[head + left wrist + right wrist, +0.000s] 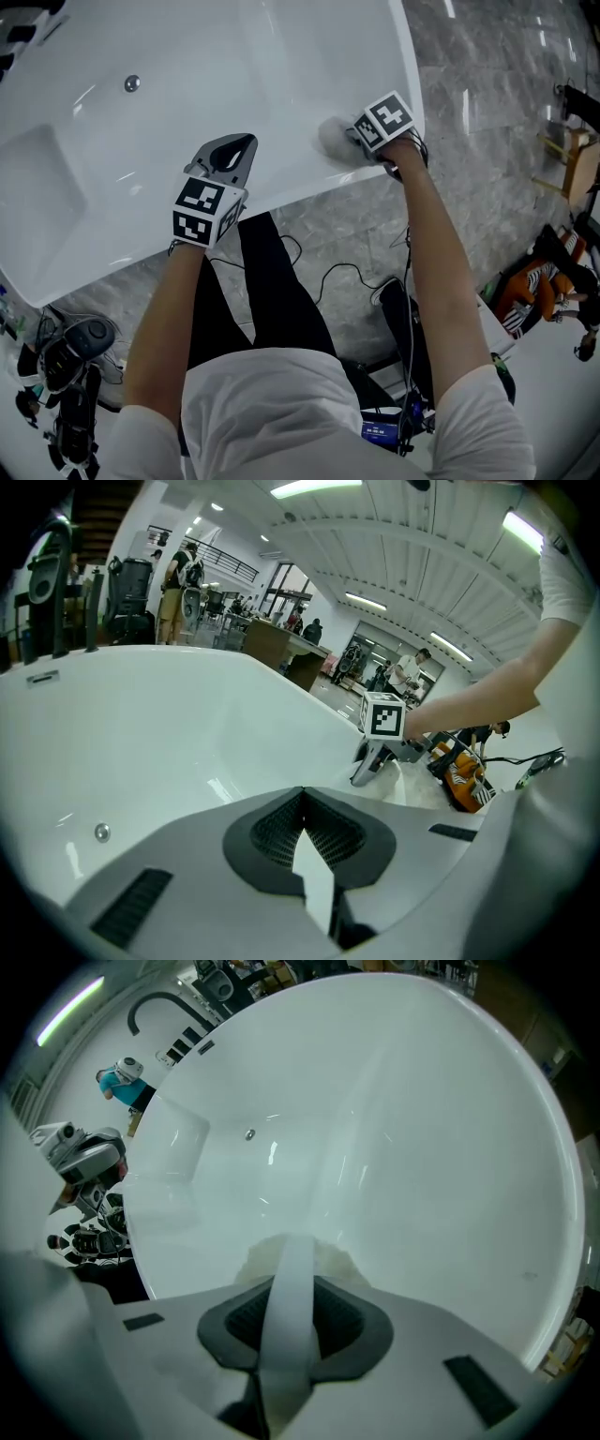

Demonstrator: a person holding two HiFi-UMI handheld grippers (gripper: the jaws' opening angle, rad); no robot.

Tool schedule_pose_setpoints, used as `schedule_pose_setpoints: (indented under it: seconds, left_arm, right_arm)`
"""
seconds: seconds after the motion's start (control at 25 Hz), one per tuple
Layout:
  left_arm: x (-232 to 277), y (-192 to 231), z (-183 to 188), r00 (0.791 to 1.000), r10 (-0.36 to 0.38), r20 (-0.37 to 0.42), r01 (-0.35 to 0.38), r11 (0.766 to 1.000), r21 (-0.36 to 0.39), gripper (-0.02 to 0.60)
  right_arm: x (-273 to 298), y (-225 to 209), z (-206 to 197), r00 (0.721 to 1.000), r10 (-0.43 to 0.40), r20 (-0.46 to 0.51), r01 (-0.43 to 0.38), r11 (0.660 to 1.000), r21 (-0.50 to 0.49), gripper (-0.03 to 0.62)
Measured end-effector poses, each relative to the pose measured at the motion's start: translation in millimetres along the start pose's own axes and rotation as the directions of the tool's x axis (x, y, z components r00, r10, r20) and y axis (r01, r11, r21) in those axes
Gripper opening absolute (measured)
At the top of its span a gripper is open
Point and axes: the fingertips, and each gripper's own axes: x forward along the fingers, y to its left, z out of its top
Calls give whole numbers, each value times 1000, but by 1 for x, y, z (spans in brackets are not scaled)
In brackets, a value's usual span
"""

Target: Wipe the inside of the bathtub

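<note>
Right claw [351, 141]: grasping fluffy white pad [331, 138] at bathtub [234, 56] near rim; basin ahead. Left claw [239, 148]: clenched, empty.

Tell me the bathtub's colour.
The bathtub is glossy white; the right gripper view shows it best.

White short-sleeved T-shirt [281, 403], black trousers [272, 291], forearms bare. Left gripper [242, 148]: pale grey shell, teardrop outline, black ribbed pads [277, 832] in a dark recess, dark rectangular slots on the casing. Right gripper [351, 138]: same grey shell, same black pads [242, 1316]. Left cube [206, 210] and right cube [385, 119]: white, printed with black square markers.
</note>
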Motion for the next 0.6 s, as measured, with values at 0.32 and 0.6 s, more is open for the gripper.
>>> schedule_pose_setpoints:
  seconds: [0.32, 0.6]
  left_arm:
    - [-26, 12, -15, 999, 32, 10, -31, 999, -10, 8]
    - [-56, 25, -38, 998, 61, 14, -60, 998, -25, 8]
  right_arm:
    - [7, 35, 11, 999, 27, 20, -27, 1000, -10, 91]
    - [16, 79, 22, 998, 51, 45, -50, 998, -28, 92]
